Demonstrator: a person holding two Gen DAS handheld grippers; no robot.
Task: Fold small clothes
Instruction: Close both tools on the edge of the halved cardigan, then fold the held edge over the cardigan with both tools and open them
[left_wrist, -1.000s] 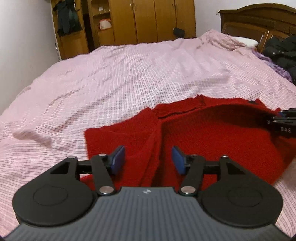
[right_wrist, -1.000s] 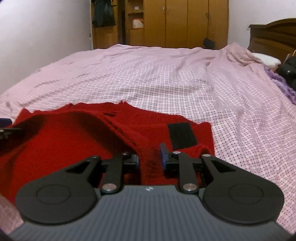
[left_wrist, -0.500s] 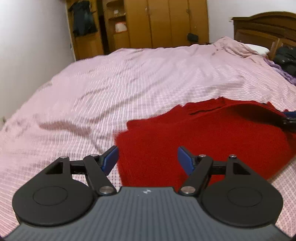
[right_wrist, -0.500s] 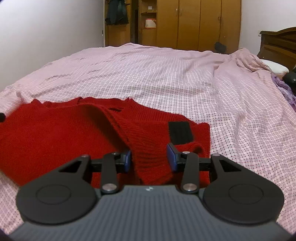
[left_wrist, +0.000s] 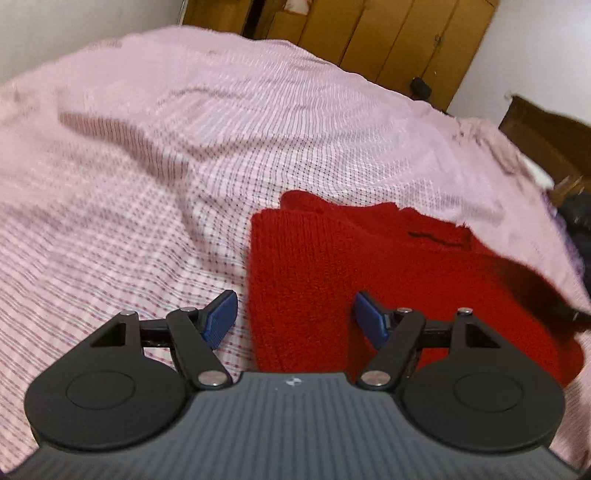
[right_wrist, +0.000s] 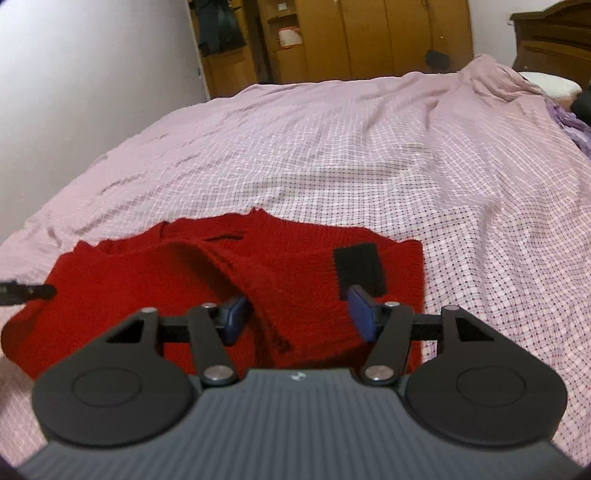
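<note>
Released, red sweater (right_wrist: 229, 280) lies flat, neckline away.

Home bedroom, as shown by bed (right_wrist: 369, 166), headboard (right_wrist: 550, 33), pillow (right_wrist: 550, 83) and wooden wardrobe (right_wrist: 369, 37).

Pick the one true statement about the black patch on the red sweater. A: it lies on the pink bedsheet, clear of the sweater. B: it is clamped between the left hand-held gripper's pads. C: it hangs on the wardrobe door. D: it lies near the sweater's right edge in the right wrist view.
D: in the right wrist view the black patch sits on the red sweater, close to its right edge, just beyond the right hand-held gripper.
</note>
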